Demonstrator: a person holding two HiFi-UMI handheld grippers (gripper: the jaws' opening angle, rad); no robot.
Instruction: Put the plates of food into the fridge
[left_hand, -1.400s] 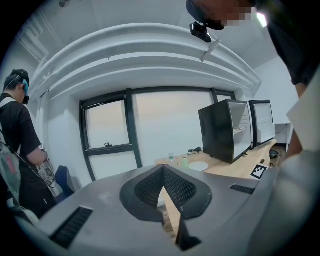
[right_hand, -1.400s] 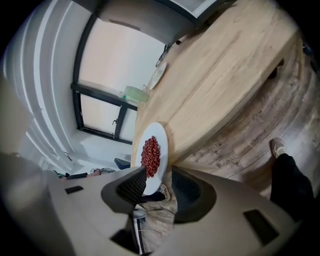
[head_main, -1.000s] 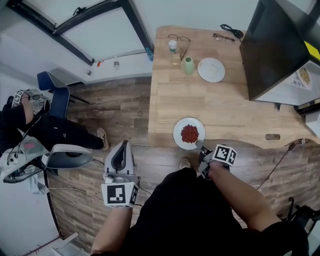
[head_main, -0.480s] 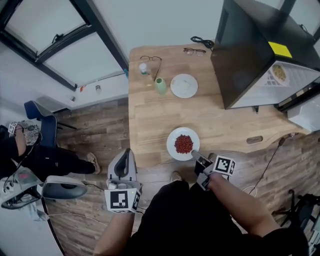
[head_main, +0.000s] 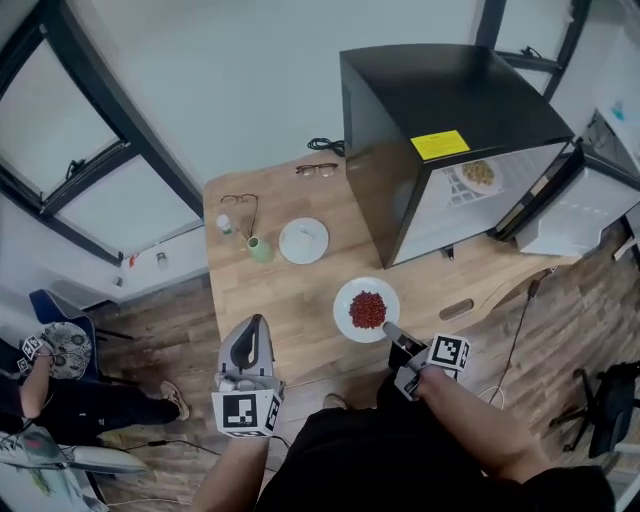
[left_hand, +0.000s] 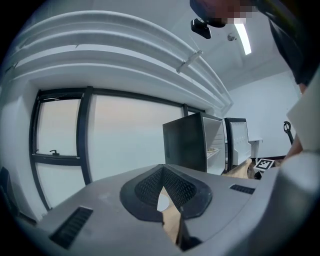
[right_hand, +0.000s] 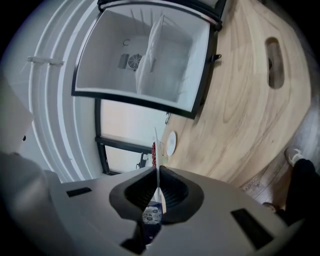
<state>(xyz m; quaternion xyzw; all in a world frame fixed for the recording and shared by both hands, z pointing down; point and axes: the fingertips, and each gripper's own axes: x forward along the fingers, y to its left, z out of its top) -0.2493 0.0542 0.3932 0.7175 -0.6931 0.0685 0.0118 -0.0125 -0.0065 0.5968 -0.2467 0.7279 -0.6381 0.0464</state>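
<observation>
R tongs (head_main: 388, 330) have just been closing and now pinch the lower-right rim of the plate (head_main: 366, 310) w/ red food (head_main: 367, 309). Plate at frame centre, over bench (head_main: 290, 290) front edge, below the open fridge (head_main: 440, 130). It's round, face up, reaching up-left from the tips. L tongs (head_main: 250, 322) pressed together, empty, lower left.

The fridge (head_main: 450, 120) stands on the right end of the desk (head_main: 290, 300), back by the wall, with its door (head_main: 575, 215) swung open to the right. A plate of food (head_main: 478, 174) sits on a shelf inside. In front of the fridge, toward the desk's near edge, is a second plate of food (head_main: 366, 310), the right gripper (head_main: 388, 330) at its near rim. Left of the fridge lies an empty plate (head_main: 303, 241), with a cup (head_main: 260, 249) just beside it and a small bottle (head_main: 226, 225) further left. One pair of glasses (head_main: 240, 201) lies behind those.
</observation>
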